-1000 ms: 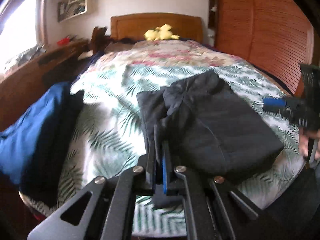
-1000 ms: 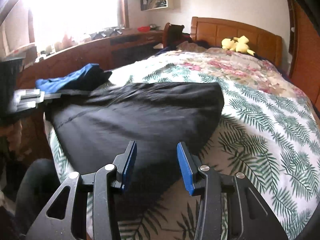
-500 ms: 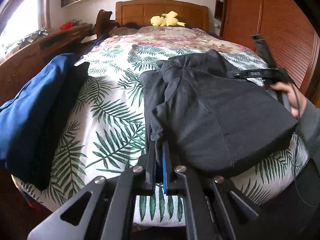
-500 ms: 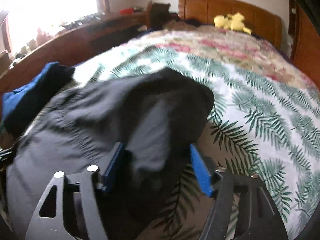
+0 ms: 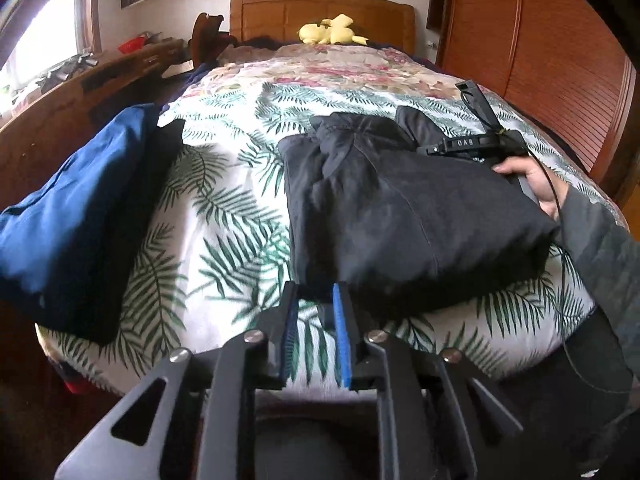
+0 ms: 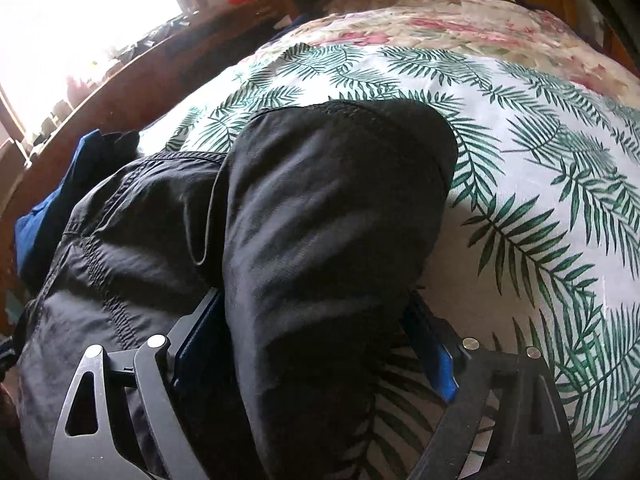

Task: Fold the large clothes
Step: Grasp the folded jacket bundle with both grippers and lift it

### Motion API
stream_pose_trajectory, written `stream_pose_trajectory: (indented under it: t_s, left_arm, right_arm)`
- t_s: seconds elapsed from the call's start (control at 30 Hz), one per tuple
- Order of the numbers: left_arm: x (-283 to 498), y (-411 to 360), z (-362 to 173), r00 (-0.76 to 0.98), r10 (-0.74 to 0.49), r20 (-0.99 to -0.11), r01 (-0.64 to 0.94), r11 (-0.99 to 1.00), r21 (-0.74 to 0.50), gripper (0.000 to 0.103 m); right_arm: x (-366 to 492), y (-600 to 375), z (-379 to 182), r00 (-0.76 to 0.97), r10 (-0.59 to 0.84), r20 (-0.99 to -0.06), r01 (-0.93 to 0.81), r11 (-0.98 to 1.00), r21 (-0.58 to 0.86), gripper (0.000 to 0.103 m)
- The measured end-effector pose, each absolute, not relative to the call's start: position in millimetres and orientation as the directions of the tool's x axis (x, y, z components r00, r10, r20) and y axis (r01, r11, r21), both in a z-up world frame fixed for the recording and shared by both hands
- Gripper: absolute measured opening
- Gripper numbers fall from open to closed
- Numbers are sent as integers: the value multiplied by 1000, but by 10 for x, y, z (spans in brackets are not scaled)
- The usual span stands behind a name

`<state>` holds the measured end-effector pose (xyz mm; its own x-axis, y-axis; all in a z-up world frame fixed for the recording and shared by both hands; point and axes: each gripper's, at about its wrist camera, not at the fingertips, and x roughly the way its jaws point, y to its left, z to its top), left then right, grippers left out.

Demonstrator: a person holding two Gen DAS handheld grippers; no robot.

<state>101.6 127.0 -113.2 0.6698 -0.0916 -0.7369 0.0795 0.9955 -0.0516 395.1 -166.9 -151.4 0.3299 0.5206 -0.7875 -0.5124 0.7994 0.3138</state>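
Note:
A black garment lies folded into a thick rectangle on the palm-leaf bedspread. My left gripper hovers just short of its near edge. Its jaws are opening by a narrow gap, and only bedspread shows between the blue pads. A hand holds my right gripper at the garment's far right side. In the right wrist view the right gripper is low over the black garment. Its jaws are opening wide and straddle a raised fold without pinching it.
A folded blue garment on a dark one lies along the bed's left edge. A yellow plush toy sits by the wooden headboard. A wooden desk runs along the left and a wardrobe along the right.
The left jaws, shut on the garment's near edge before, have parted and drawn back off it. The right gripper has dropped onto the garment and widened its jaws around a fold.

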Motion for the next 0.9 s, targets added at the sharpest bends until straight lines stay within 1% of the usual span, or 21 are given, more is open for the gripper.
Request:
stream_pose_trajectory:
  t_s: [0.2, 0.43, 0.53, 0.77, 0.83, 0.9]
  left_arm:
    - [1120, 1135, -1357, 633, -129, -763, 104, 991, -81, 17]
    - [1242, 1068, -1521, 600, -120, -791, 94, 992, -79, 18]
    - [1251, 1070, -1568, 598, -78, -797, 80, 996, -38, 21]
    - [1278, 1131, -1657, 594, -101, -798, 63, 995, -79, 25]
    - [1270, 1127, -1670, 600, -96, -794, 55, 995, -79, 25]
    - [1253, 1105, -1681, 608, -81, -790, 54, 997, -62, 25]
  right_arm:
    - [3959, -1710, -1546, 321, 535, -781, -503, 795, 338, 88]
    - [3964, -1723, -1551, 320, 542, -777, -504, 792, 345, 88]
    - [3968, -1727, -1552, 319, 545, -775, -503, 791, 348, 88]
    - [3964, -1722, -1562, 316, 546, -776, -507, 788, 349, 88]
    - [3962, -1720, -1563, 313, 552, -773, -509, 785, 354, 86]
    - [3952, -1719, -1561, 310, 558, -770, -513, 780, 358, 79]
